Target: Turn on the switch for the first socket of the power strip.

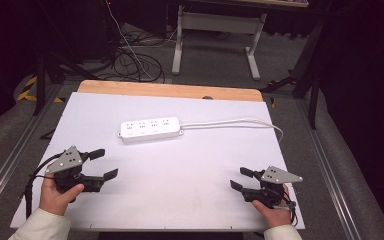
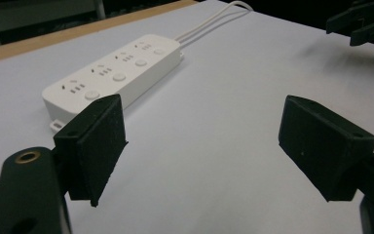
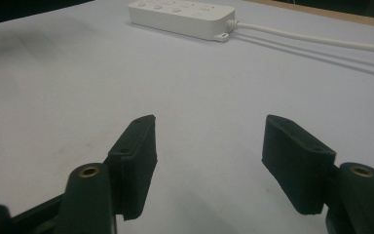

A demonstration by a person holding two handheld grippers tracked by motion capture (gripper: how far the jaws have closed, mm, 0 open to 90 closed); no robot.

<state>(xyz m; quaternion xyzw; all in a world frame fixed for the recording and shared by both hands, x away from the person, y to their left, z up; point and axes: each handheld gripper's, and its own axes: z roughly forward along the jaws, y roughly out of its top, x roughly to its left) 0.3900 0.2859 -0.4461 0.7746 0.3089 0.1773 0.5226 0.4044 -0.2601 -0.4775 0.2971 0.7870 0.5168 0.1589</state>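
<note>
White board [image 1: 180, 175] under both my tools: the left gripper [image 1: 104, 164] gapes wide and empty, the right gripper [image 1: 241, 178] likewise. Ahead of both lies the power strip [image 1: 151, 128], well apart. I judge its light body could skid, or its cable [image 1: 240, 121] could drag, under a one-sided pinch.

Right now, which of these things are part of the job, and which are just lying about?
Part of the job:
- white power strip with its white cord, lying on the white table sheet
- left tool, open, nothing between its jaws
- right tool, open, nothing between its jaws

Just lying about:
- tangled cables on the floor
- white table frame behind
</note>
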